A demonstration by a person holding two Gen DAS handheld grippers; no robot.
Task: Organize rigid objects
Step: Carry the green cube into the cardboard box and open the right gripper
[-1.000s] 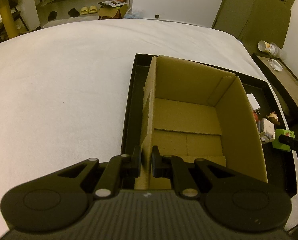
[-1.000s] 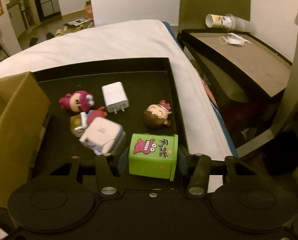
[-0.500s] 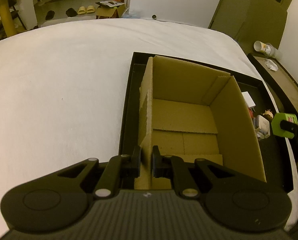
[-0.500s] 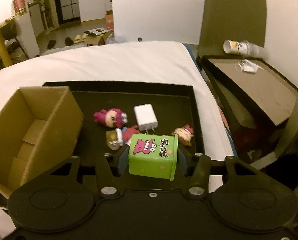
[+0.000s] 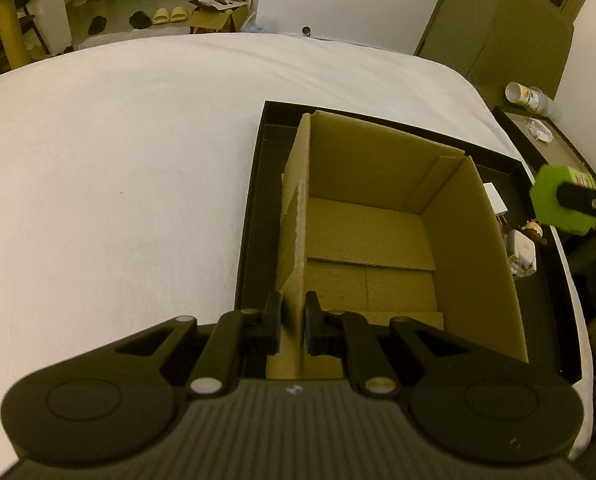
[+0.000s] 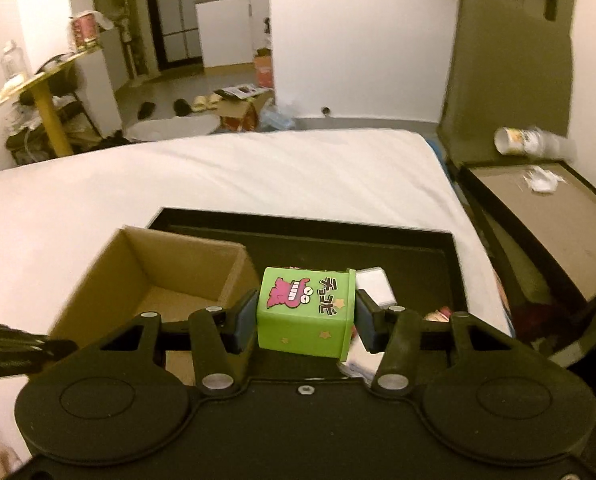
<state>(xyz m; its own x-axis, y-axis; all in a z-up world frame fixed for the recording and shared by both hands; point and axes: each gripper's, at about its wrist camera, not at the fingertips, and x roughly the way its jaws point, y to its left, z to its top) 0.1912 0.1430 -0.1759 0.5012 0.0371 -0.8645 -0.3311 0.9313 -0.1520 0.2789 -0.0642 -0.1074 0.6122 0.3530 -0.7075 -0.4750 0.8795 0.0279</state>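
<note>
The left tool (image 5: 292,322) is clamped on the near left wall of the carton (image 5: 377,236), which stands open-topped in the left part of a black tray (image 5: 254,208) on a white bed (image 5: 118,168). The right tool (image 6: 305,316) is clamped on a green box (image 6: 305,312) with a pink cartoon print, held in the air above the tray, just right of the carton. Below it on the tray lie a white charger (image 6: 375,288) and small figures, mostly hidden by the box.
</note>
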